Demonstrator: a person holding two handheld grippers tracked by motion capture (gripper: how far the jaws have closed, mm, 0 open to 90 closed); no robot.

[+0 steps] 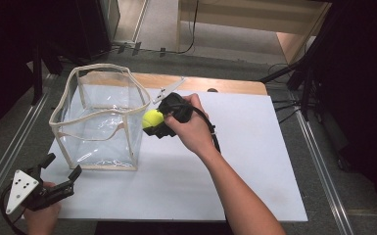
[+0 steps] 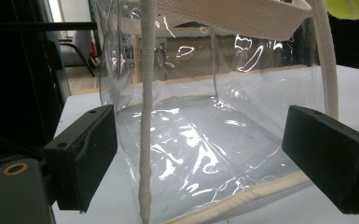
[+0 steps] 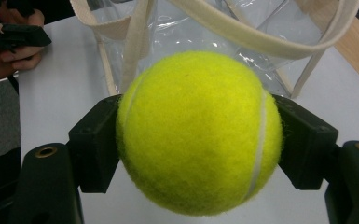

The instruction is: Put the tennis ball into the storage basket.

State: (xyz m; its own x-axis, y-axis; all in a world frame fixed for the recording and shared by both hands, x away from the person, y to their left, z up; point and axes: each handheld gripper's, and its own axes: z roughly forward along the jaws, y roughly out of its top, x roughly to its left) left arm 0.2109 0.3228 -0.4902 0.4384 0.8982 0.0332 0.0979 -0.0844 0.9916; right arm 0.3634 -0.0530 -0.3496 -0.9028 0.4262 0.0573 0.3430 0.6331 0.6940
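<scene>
While the right gripper [image 1: 155,123] is clenching the fuzzy yellow-green tennis ball [image 1: 152,119] just beside the right rim of the clear, cream-trimmed plastic box [image 1: 98,117], the drop inside is remaining and the left gripper [image 1: 61,166] is waiting near-left, jaws released.

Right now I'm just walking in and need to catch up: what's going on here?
A person works two handheld claws at a white table. The right claw grips a yellow tennis ball, held beside the upper edge of a clear, open-topped bag. The left claw waits open near the bag's front corner, holding nothing.
</scene>
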